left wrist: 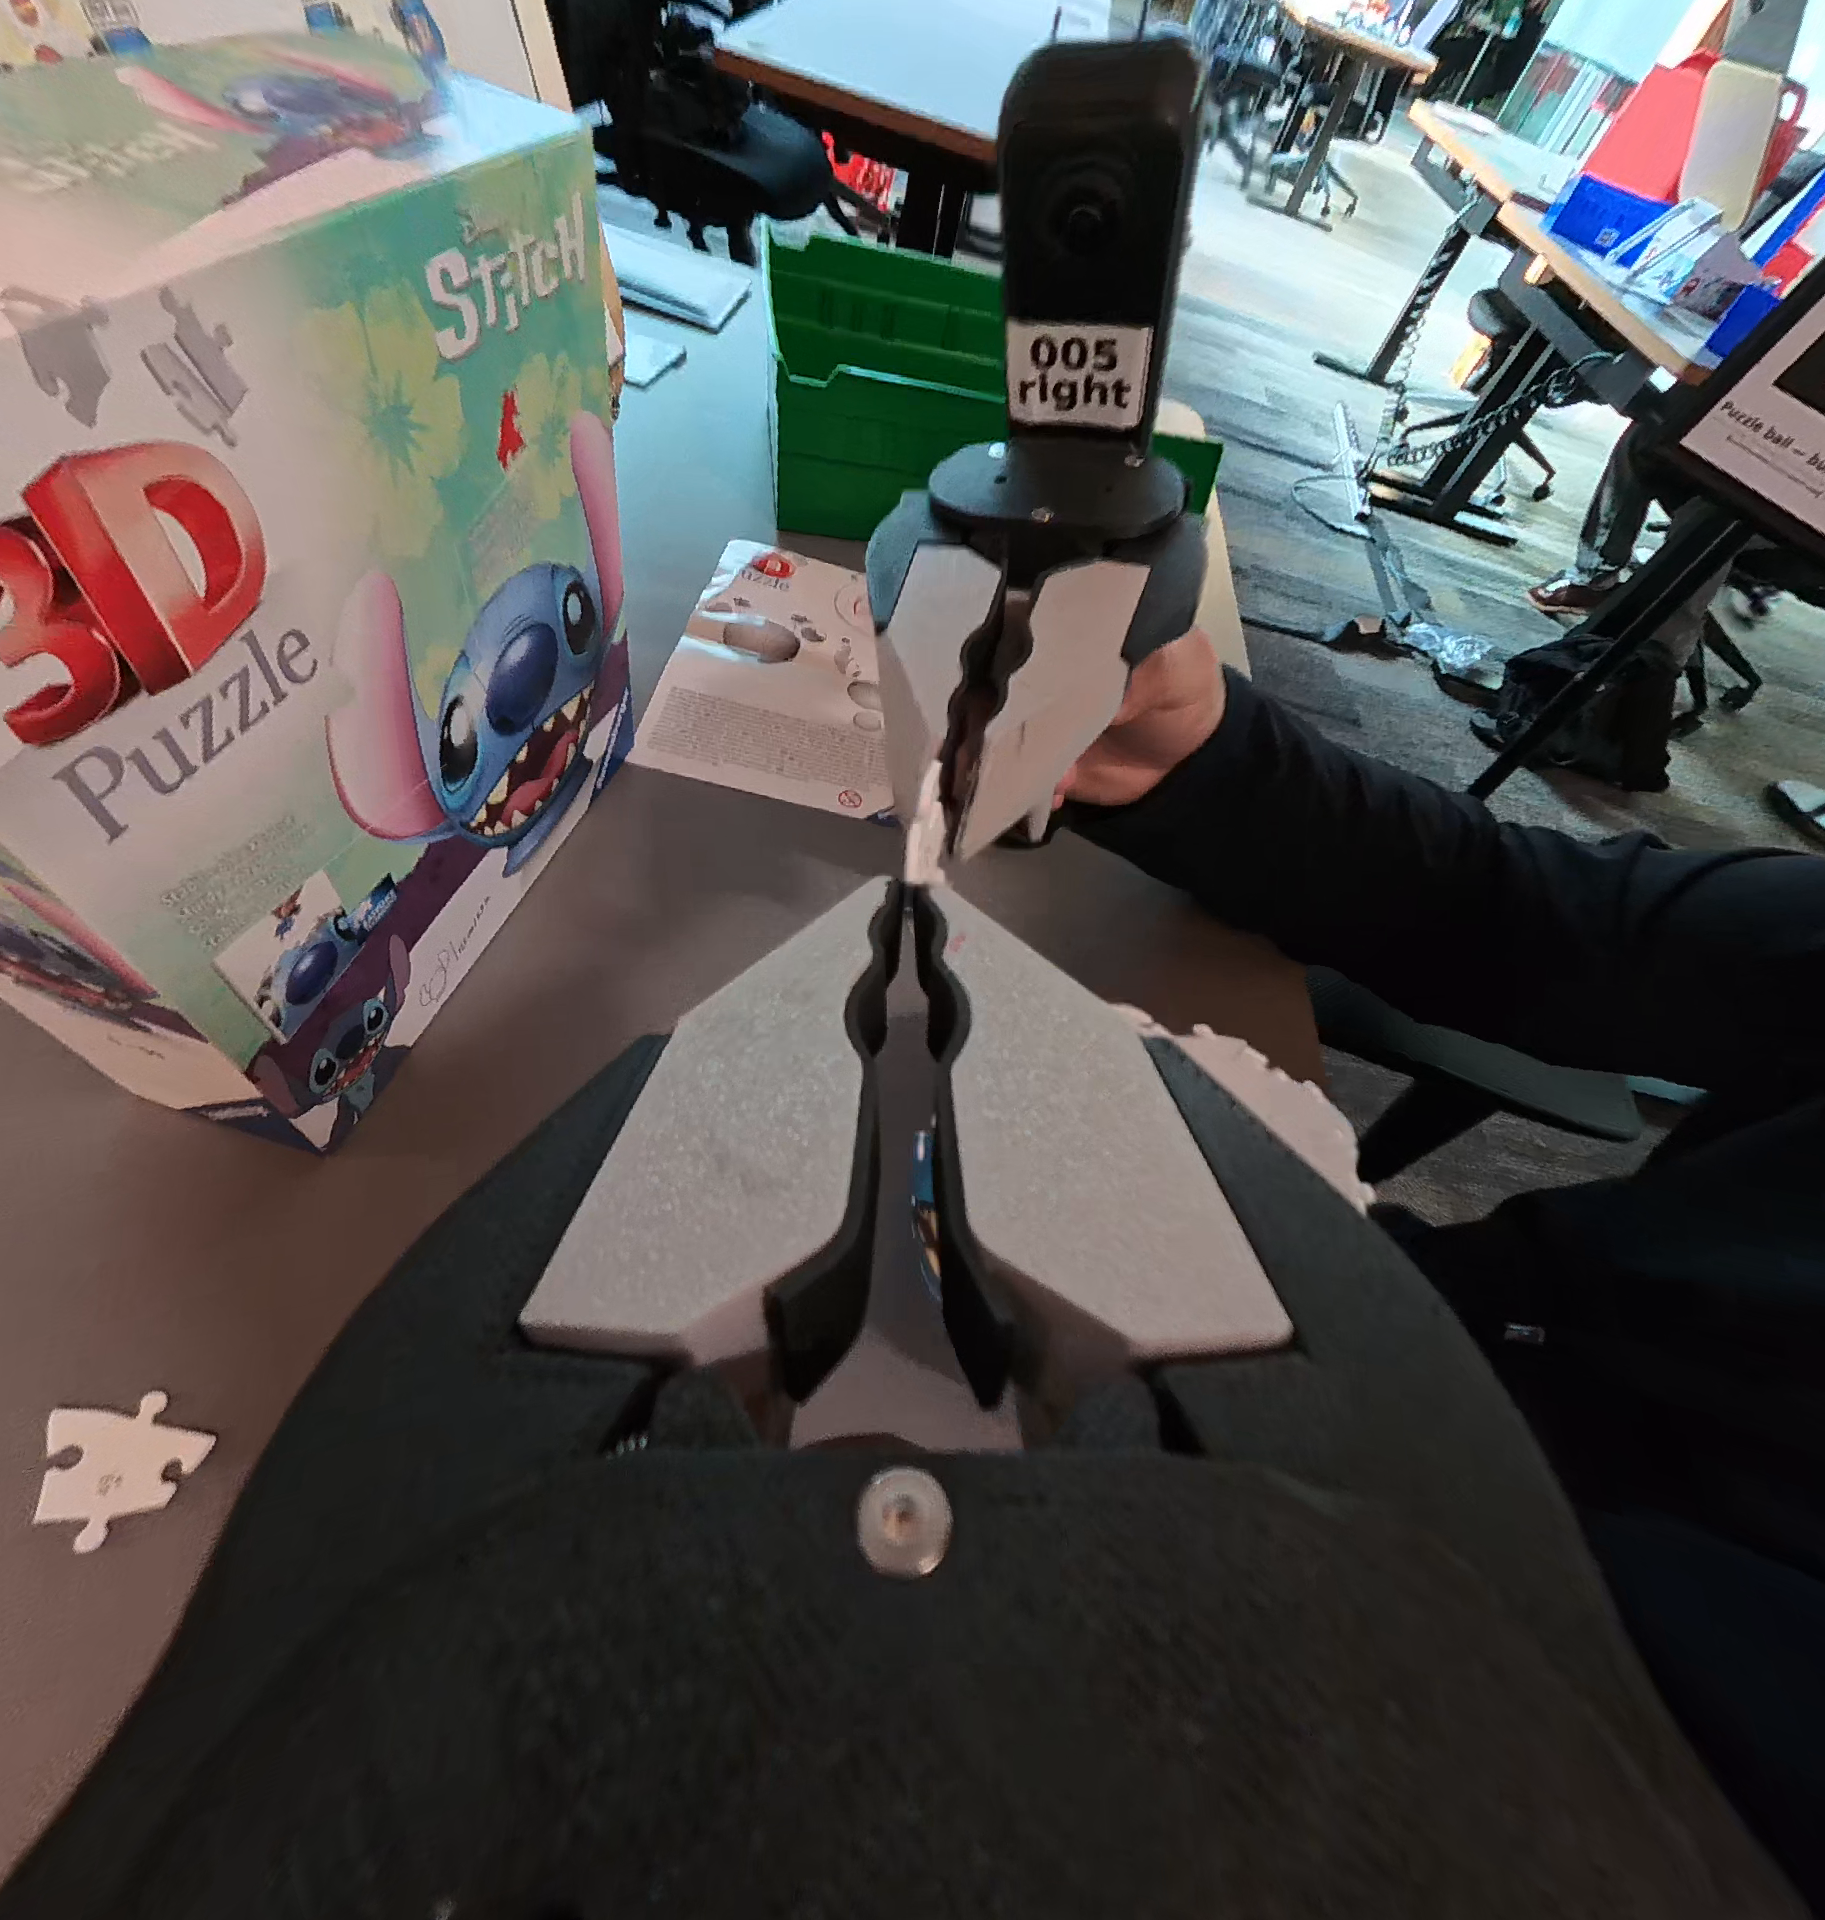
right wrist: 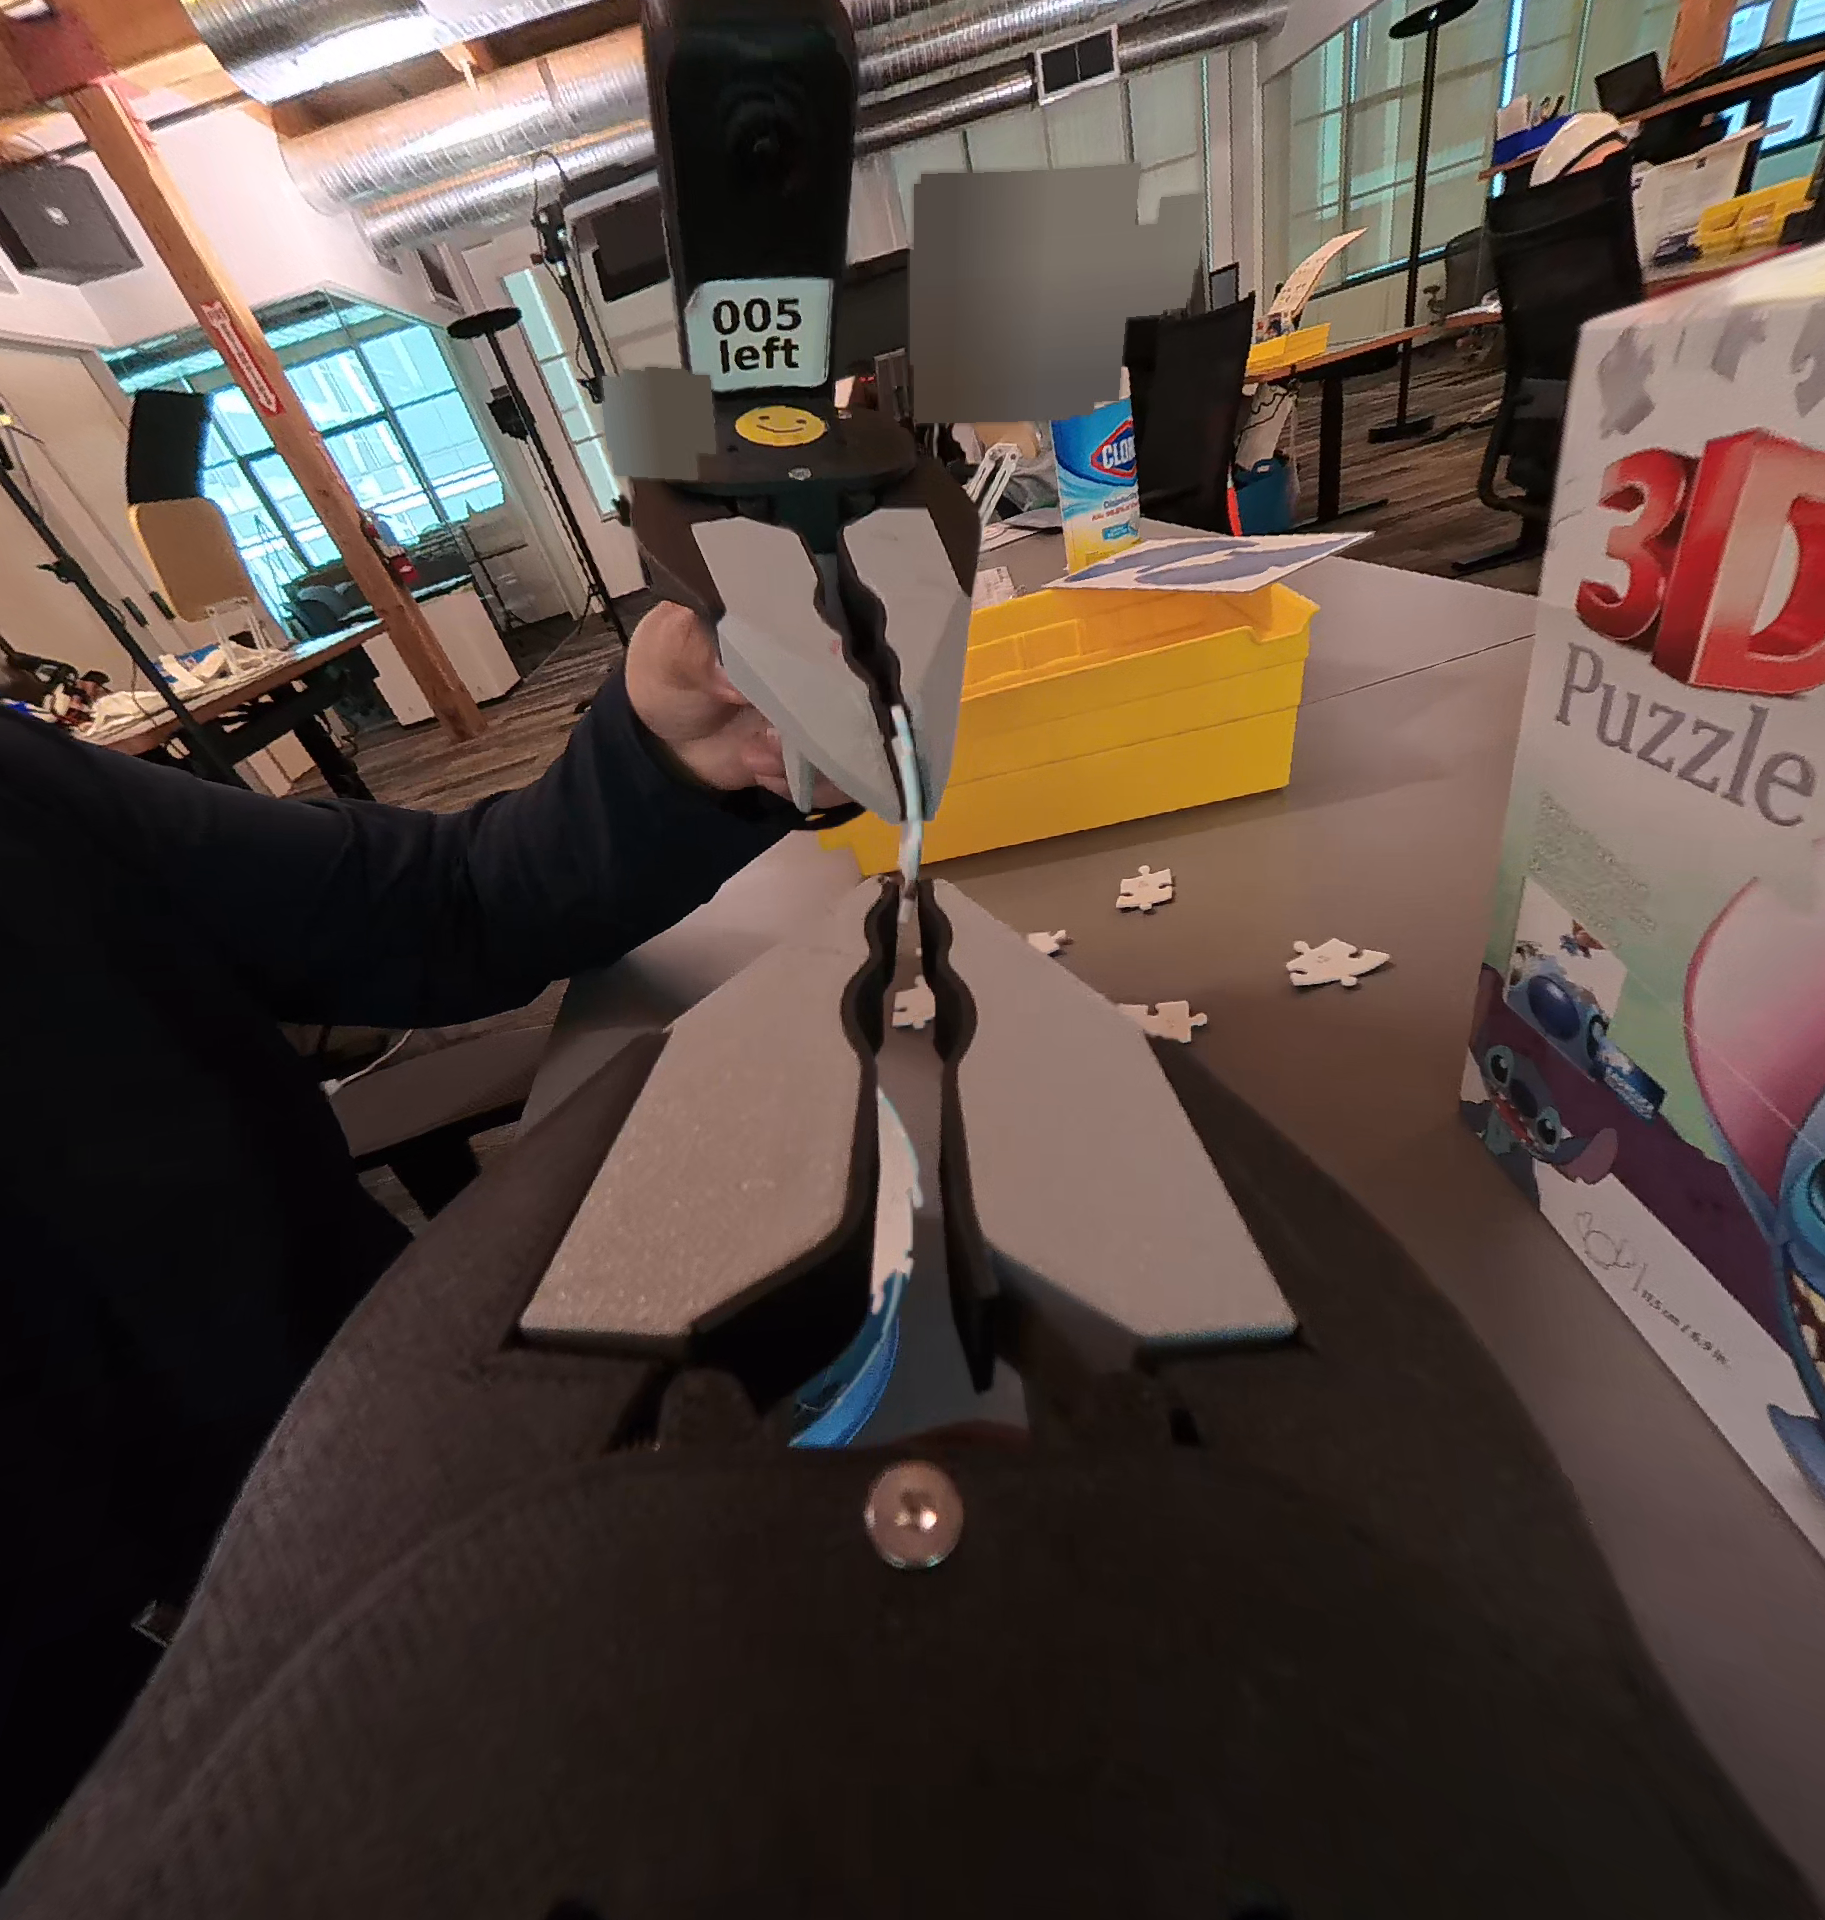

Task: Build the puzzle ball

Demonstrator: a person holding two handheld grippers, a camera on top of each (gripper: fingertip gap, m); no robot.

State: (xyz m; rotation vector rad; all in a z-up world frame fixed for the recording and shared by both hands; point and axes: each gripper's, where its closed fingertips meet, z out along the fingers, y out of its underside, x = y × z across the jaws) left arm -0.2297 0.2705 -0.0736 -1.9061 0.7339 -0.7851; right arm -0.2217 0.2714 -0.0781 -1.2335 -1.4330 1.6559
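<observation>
My two grippers face each other tip to tip above the grey table point(left wrist: 108, 1226). My left gripper point(left wrist: 903, 896) is shut on a thin curved puzzle piece point(right wrist: 914, 774), seen edge-on in the right wrist view, where that gripper point(right wrist: 906, 805) is held by a hand. My right gripper point(right wrist: 906, 902) is shut on a white puzzle piece point(left wrist: 923, 821), which sticks out of its tips point(left wrist: 939, 836). The two pieces meet between the tips. A white jagged puzzle section point(left wrist: 1292, 1112) shows below my left gripper; whether it is held is unclear.
The puzzle box point(left wrist: 264, 623) stands on the left, and in the right wrist view point(right wrist: 1718, 831) on the right. An instruction leaflet point(left wrist: 773, 696), green bin point(left wrist: 887, 395), yellow bin point(right wrist: 1116, 707) and wipes canister point(right wrist: 1095, 488) lie behind. Loose white pieces point(left wrist: 118, 1465) point(right wrist: 1334, 961) point(right wrist: 1145, 888) lie on the table. The grippers are tip to tip, or close to it.
</observation>
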